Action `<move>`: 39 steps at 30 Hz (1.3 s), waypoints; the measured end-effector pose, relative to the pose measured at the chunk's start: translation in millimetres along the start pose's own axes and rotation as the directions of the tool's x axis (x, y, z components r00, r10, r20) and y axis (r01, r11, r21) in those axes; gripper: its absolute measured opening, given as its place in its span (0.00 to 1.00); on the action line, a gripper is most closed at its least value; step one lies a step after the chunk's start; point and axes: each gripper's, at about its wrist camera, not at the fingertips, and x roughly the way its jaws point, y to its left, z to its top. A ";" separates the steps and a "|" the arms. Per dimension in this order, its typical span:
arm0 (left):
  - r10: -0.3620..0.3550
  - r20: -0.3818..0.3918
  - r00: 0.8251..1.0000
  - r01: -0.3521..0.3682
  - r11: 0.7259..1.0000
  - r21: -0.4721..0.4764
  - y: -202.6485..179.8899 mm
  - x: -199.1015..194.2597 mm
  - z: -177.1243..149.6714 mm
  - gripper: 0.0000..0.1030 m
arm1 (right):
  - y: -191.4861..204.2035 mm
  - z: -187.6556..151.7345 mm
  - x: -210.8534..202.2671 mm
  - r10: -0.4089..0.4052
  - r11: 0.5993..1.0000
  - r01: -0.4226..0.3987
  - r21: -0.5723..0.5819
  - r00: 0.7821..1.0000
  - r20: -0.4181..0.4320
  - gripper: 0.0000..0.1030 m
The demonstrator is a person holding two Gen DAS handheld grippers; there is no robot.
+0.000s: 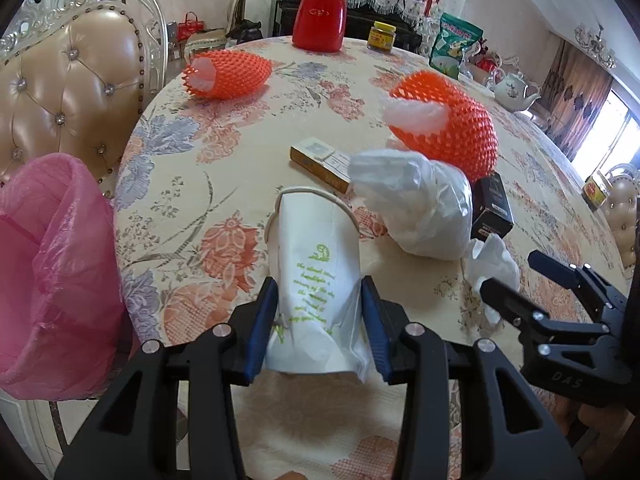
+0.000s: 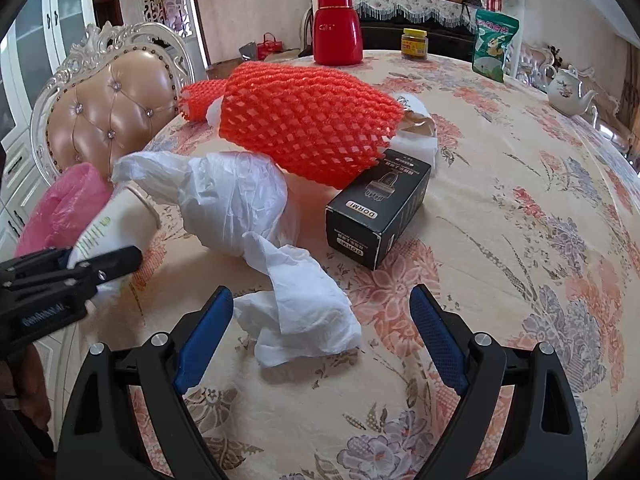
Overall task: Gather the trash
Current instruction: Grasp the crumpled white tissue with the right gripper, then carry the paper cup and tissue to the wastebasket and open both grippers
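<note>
The crumpled paper cup (image 1: 316, 280) sits clamped between the left gripper's (image 1: 320, 300) blue pads, beside the pink bin bag (image 1: 56, 272). The right gripper (image 2: 320, 320) hangs spread wide around a crumpled tissue (image 2: 304, 312) without touching it.

A cream round tablecloth (image 2: 500, 208) is showing coral and grey-lilac flowers. Two bright orange foam fruit nets (image 1: 228, 74) are lying meshed in diamonds. A crushed white paper cup (image 1: 316, 276) is bearing lime-green script. A translucent pink bin liner (image 1: 52, 264) is glowing beside a glossy red flask (image 1: 320, 16).
</note>
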 end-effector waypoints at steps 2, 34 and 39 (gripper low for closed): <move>0.000 0.009 1.000 0.000 1.000 -0.004 2.6 -3.2 0.4 0.40 | 2.2 -0.9 2.9 -0.001 1.000 0.001 -0.005 1.000 -0.012 0.75; 0.011 0.154 0.988 -0.001 0.998 -0.066 41.5 -53.4 14.3 0.40 | 11.4 22.0 -44.3 0.048 0.999 -0.047 -0.019 0.995 0.084 0.22; 0.033 0.180 0.983 -0.018 0.996 -0.087 57.0 -65.4 13.9 0.40 | 22.0 29.6 -51.4 0.066 0.998 -0.064 -0.029 0.992 0.107 0.22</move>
